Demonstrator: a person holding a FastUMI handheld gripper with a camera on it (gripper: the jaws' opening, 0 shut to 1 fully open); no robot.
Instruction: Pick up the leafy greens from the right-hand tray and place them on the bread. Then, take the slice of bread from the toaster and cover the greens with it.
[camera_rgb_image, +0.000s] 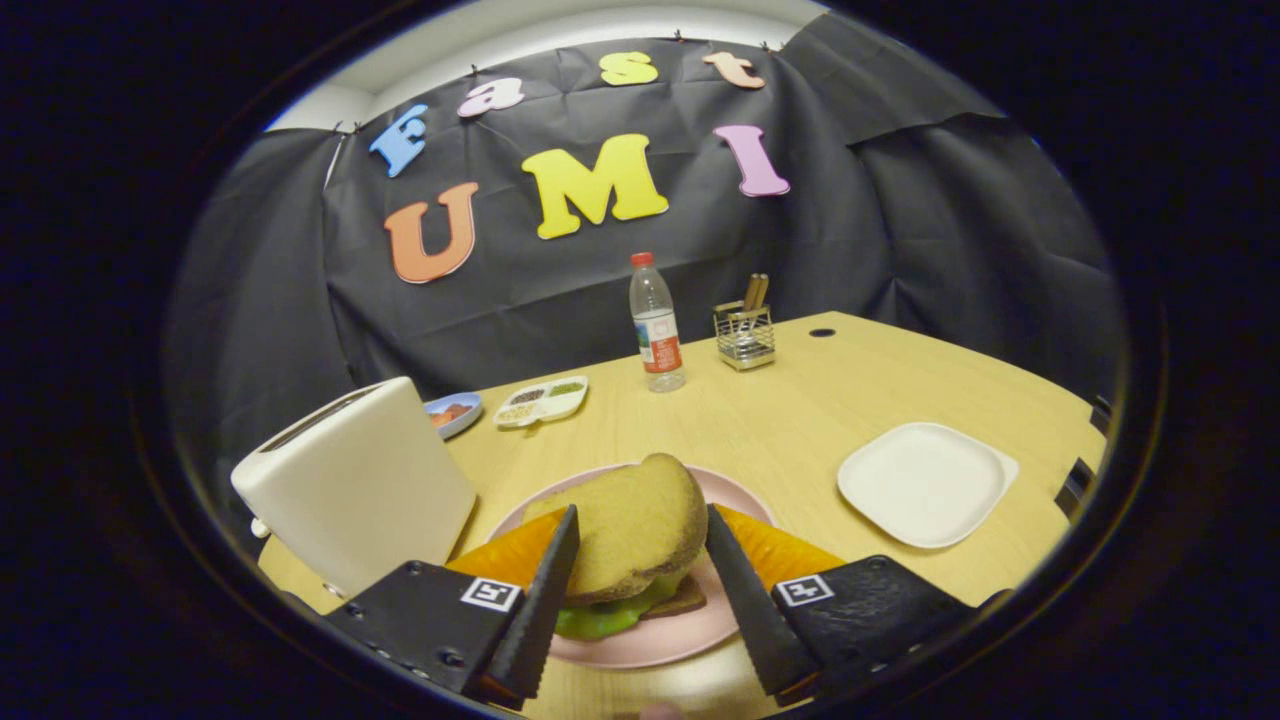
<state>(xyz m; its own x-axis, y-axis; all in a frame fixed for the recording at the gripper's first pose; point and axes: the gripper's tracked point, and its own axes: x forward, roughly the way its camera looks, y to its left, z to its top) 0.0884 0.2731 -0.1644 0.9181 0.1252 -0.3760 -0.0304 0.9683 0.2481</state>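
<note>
Bread slice (632, 528) lies tilted on top of the leafy greens (605, 617), which sit on a lower slice of bread (682, 598) on the pink plate (650, 645), near the table's front edge. The stack appears assembled, so the task looks close to complete; the judgement rests on the empty white tray (926, 482) toward the table's right edge and on the toaster (356, 487), whose slot shows no slice as far as can be seen.

Gripper (640, 560) state: fingers spread apart, one on each side of the top slice. Whether the pads touch the crust cannot be told; the slice sits between them with little or no gap, and it does not look pinched.

Governing relation: the sandwich lies directly between the fingers and just ahead of them, the top slice's broad face leaning back toward the far edge. A straight withdrawal toward the front edge should clear it; any sideways drift risks dragging the slice off the greens.

Writing: the water bottle (656, 322) near the far edge carries a label, too small to read. Square coded markers sit on both finger mounts.
</note>
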